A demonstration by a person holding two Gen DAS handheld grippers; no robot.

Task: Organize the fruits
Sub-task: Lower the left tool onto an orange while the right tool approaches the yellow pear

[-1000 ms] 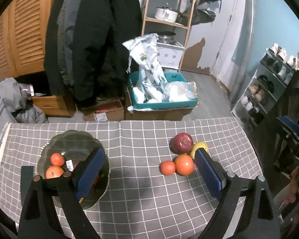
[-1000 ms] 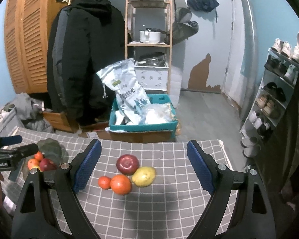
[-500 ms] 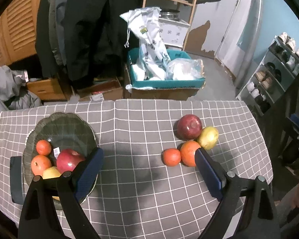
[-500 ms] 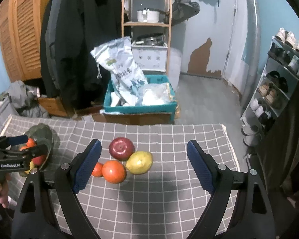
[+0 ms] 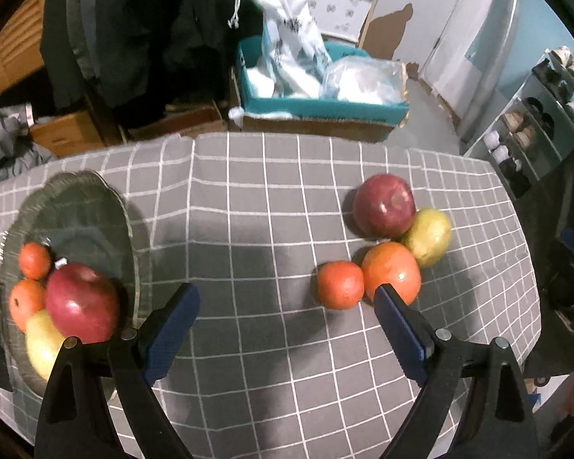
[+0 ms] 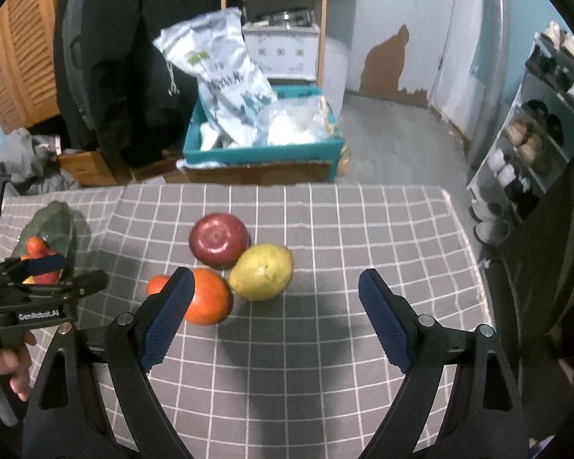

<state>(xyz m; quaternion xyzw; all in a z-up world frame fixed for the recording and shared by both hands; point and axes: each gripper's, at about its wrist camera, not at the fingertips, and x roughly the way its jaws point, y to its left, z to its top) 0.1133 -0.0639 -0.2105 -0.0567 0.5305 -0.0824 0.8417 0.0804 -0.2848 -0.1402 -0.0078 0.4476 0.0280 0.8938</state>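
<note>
Fruit lies in two groups on the counter [image 5: 248, 199], which is covered by a grey cloth with a white grid. Toward the right end, four loose pieces sit bunched and touching: a dark red apple [image 5: 384, 205] at the back, a yellow-green pear [image 5: 428, 237] just beside it on the right, a large orange [image 5: 392, 269] in front, and a small tangerine [image 5: 340, 284] to the left of the orange. The apple's skin is glossy with a highlight; the pear is dull and rounded.

At the left end stands a dark glass bowl [image 5: 84, 206] with a scalloped rim. It holds a second red apple [image 5: 81, 302], two small orange fruits [image 5: 35, 261] against its left side, and a yellow fruit [image 5: 42, 344] at the front, partly hidden by the left tool [image 5: 287, 329].

Both tools stand wide apart with nothing between the blue pads. The left tool hangs over bare cloth between bowl and loose group, its right pad in front of the orange. The right tool [image 6: 275, 321] hangs in front of the loose group, its left pad overlapping the orange in that view.
</note>
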